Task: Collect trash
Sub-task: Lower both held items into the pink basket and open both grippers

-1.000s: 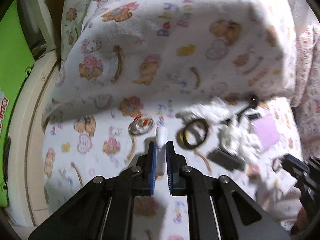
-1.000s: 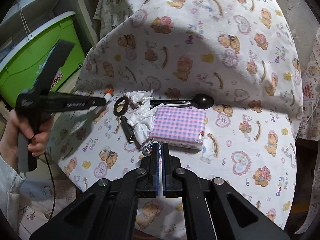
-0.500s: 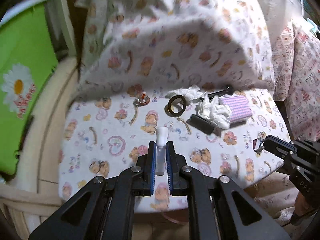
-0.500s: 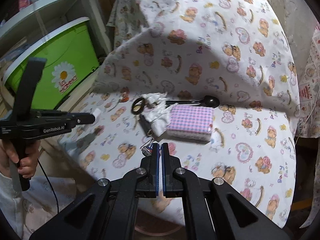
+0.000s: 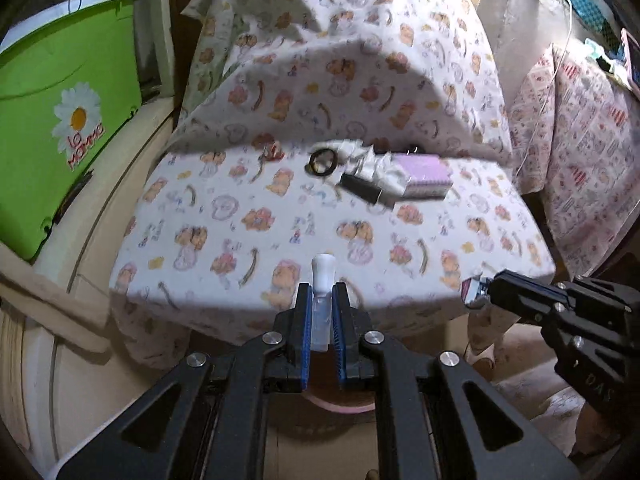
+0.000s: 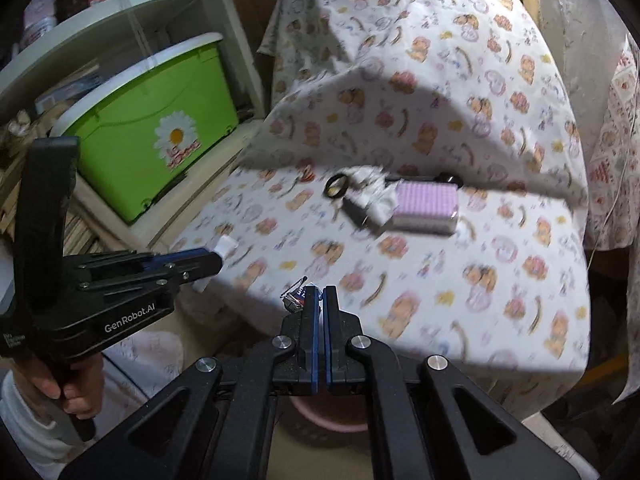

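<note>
Our left gripper pinches a small white plastic bottle, and our right gripper is clamped on a crumpled foil wrapper, both held at the near edge of the bear-print tablecloth. Toward the far edge lie crumpled tissues, a dark ring and a pink checked pack. A green bin stands to the left.

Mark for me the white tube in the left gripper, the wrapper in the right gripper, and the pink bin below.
white tube (image 5: 322,270), left wrist view, on its cap end.
wrapper (image 6: 295,295), right wrist view, on its crumpled foil.
pink bin (image 6: 320,426), right wrist view, on its rim.
</note>
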